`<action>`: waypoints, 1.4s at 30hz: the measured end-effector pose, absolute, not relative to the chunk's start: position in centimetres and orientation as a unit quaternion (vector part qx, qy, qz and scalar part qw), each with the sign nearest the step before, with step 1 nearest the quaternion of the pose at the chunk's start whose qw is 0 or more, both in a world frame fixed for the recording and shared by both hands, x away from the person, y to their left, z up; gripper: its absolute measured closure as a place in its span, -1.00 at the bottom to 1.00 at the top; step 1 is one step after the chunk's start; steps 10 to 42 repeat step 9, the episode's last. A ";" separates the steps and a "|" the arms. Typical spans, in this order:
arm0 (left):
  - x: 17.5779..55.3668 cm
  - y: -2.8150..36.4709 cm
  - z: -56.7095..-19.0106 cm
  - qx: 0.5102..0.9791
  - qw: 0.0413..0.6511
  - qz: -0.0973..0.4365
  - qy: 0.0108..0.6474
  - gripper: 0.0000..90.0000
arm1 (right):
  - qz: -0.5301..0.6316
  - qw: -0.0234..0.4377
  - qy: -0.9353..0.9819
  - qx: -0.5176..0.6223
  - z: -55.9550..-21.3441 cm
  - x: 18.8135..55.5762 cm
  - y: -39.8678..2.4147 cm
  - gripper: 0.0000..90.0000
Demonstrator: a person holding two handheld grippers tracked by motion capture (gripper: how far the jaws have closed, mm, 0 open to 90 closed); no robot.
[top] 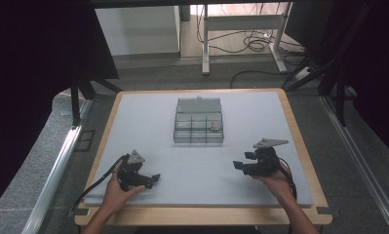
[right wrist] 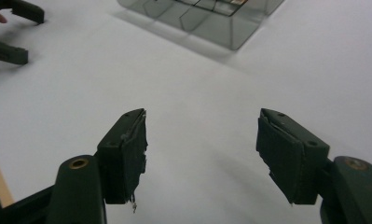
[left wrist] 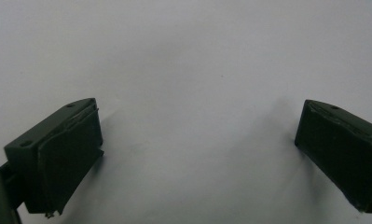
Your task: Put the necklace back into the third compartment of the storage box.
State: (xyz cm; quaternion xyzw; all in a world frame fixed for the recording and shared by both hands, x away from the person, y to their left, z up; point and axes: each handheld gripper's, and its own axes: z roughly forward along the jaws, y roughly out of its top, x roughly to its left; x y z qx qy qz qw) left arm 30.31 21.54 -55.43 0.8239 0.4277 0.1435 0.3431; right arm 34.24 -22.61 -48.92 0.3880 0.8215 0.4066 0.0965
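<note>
Right now my right gripper [top: 241, 165] hovers low over the smooth pale grey mat [top: 148, 126], jaws wide and empty; my left gripper [top: 155, 178] likewise. Between them, farther back, sits the clear, rectangular compartment box [top: 198, 127], lid up.

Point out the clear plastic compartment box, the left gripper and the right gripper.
Clear plastic compartment box [top: 198, 128]: high view, on the divided tray's middle.
Left gripper [top: 154, 178]: high view, midway between its black fingertips.
Right gripper [top: 237, 165]: high view, midway between its black fingertips, jaws apart with nothing between them.
</note>
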 end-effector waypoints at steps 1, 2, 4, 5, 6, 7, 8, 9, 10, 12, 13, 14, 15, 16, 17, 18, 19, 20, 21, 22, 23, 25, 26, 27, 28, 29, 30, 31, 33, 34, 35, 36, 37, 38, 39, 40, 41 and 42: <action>30.3 21.5 -55.4 0.824 0.343 0.144 0.428 -0.99 | 0.421 0.098 0.813 0.391 -48.5 34.4 -22.9 -0.28; 30.3 21.5 -55.4 0.824 0.343 0.143 0.428 -0.99 | 0.425 0.098 0.810 0.393 -48.3 34.4 -22.8 -0.28; 30.3 21.5 -55.4 0.824 0.343 0.143 0.428 -0.99 | 0.426 0.102 0.810 0.391 -48.3 34.3 -22.8 -0.28; 30.3 21.5 -55.4 0.824 0.343 0.144 0.428 -0.99 | 0.427 0.106 0.809 0.391 -48.4 34.3 -22.8 -0.29; 30.3 21.5 -55.4 0.824 0.343 0.144 0.428 -0.99 | 0.426 0.103 0.808 0.393 -48.6 34.2 -22.8 -0.30; 30.3 21.5 -55.4 0.824 0.343 0.144 0.428 -0.99 | 0.422 0.098 0.810 0.396 -48.9 34.2 -22.9 -0.32; 30.3 21.5 -55.4 0.824 0.343 0.143 0.428 -0.99 | 0.414 0.092 0.812 0.400 -49.6 34.3 -23.0 -0.33; 30.3 21.5 -55.4 0.824 0.343 0.143 0.428 -0.99 | 0.414 0.092 0.812 0.400 -49.6 34.3 -23.0 -0.33; 30.3 21.5 -55.4 0.824 0.343 0.143 0.428 -0.99 | 0.414 0.092 0.812 0.400 -49.6 34.3 -23.0 -0.33; 30.3 21.5 -55.4 0.824 0.343 0.143 0.428 -0.99 | 0.414 0.092 0.812 0.400 -49.6 34.3 -23.0 -0.33; 30.3 21.5 -55.4 0.824 0.343 0.143 0.428 -0.99 | 0.414 0.092 0.812 0.400 -49.6 34.3 -23.0 -0.33; 30.3 21.5 -55.4 0.824 0.343 0.143 0.428 -0.99 | 0.414 0.092 0.812 0.400 -49.6 34.3 -23.0 -0.33; 30.3 21.5 -55.4 0.824 0.343 0.143 0.428 -0.99 | 0.414 0.092 0.812 0.400 -49.6 34.3 -23.0 -0.33; 30.3 21.5 -55.4 0.824 0.343 0.143 0.428 -0.99 | 0.414 0.092 0.812 0.400 -49.6 34.3 -23.0 -0.33; 30.3 21.5 -55.4 0.824 0.343 0.143 0.428 -0.99 | 0.414 0.092 0.812 0.400 -49.6 34.3 -23.0 -0.33; 30.3 21.5 -55.4 0.824 0.343 0.143 0.428 -0.99 | 0.414 0.092 0.812 0.400 -49.6 34.3 -23.0 -0.33; 30.3 21.5 -55.4 0.824 0.343 0.143 0.428 -0.99 | 0.414 0.092 0.812 0.400 -49.6 34.3 -23.0 -0.33; 30.3 21.5 -55.4 0.824 0.343 0.143 0.428 -0.99 | 0.414 0.092 0.812 0.400 -49.6 34.3 -23.0 -0.33; 30.3 21.5 -55.4 0.824 0.343 0.143 0.428 -0.99 | 0.414 0.092 0.812 0.400 -49.6 34.3 -23.0 -0.33; 30.3 21.5 -55.4 0.824 0.343 0.143 0.428 -0.99 | 0.414 0.092 0.812 0.400 -49.6 34.3 -23.0 -0.33; 30.3 21.5 -55.4 0.824 0.343 0.143 0.428 -0.99 | 0.414 0.092 0.812 0.400 -49.6 34.3 -23.0 -0.33; 30.3 21.5 -55.4 0.824 0.343 0.143 0.428 -0.99 | 0.414 0.092 0.812 0.400 -49.6 34.3 -23.0 -0.33; 30.3 21.5 -55.4 0.824 0.343 0.143 0.428 -0.99 | 0.414 0.092 0.812 0.400 -49.6 34.3 -23.0 -0.33; 30.3 21.5 -55.4 0.824 0.343 0.143 0.428 -0.99 | 0.414 0.092 0.812 0.400 -49.6 34.3 -23.0 -0.33; 30.3 21.5 -55.4 0.824 0.343 0.143 0.428 -0.99 | 0.414 0.092 0.812 0.400 -49.6 34.3 -23.0 -0.33; 30.3 21.5 -55.4 0.824 0.343 0.143 0.428 -0.99 | 0.414 0.092 0.812 0.400 -49.6 34.3 -23.0 -0.33; 30.3 21.5 -55.4 0.824 0.343 0.143 0.428 -0.99 | 0.414 0.092 0.812 0.400 -49.6 34.3 -23.0 -0.33; 30.3 21.5 -55.4 0.824 0.343 0.143 0.428 -0.99 | 0.414 0.092 0.812 0.400 -49.6 34.3 -23.0 -0.33; 30.3 21.5 -55.4 0.824 0.343 0.143 0.428 -0.99 | 0.414 0.092 0.812 0.400 -49.6 34.3 -23.0 -0.33; 30.3 21.5 -55.4 0.824 0.343 0.143 0.428 -0.99 | 0.414 0.092 0.812 0.400 -49.6 34.3 -23.0 -0.33; 30.3 21.5 -55.4 0.824 0.343 0.143 0.428 -0.99 | 0.414 0.092 0.812 0.400 -49.6 34.3 -23.0 -0.33; 30.3 21.5 -55.4 0.824 0.343 0.143 0.428 -0.99 | 0.414 0.092 0.812 0.400 -49.6 34.3 -23.0 -0.33; 30.3 21.5 -55.4 0.824 0.343 0.143 0.428 -0.99 | 0.414 0.092 0.812 0.400 -49.6 34.3 -23.0 -0.33; 30.3 21.5 -55.4 0.824 0.343 0.143 0.428 -0.99 | 0.414 0.092 0.812 0.400 -49.6 34.3 -23.0 -0.33; 30.3 21.5 -55.4 0.824 0.343 0.143 0.428 -0.99 | 0.414 0.092 0.812 0.400 -49.6 34.3 -23.0 -0.33; 30.3 21.5 -55.4 0.824 0.343 0.143 0.428 -0.99 | 0.414 0.092 0.812 0.400 -49.6 34.3 -23.0 -0.33; 30.3 21.5 -55.4 0.824 0.343 0.143 0.428 -0.99 | 0.414 0.092 0.812 0.400 -49.6 34.3 -23.0 -0.33; 30.3 21.5 -55.4 0.824 0.343 0.143 0.428 -0.99 | 0.414 0.092 0.812 0.400 -49.6 34.3 -23.0 -0.33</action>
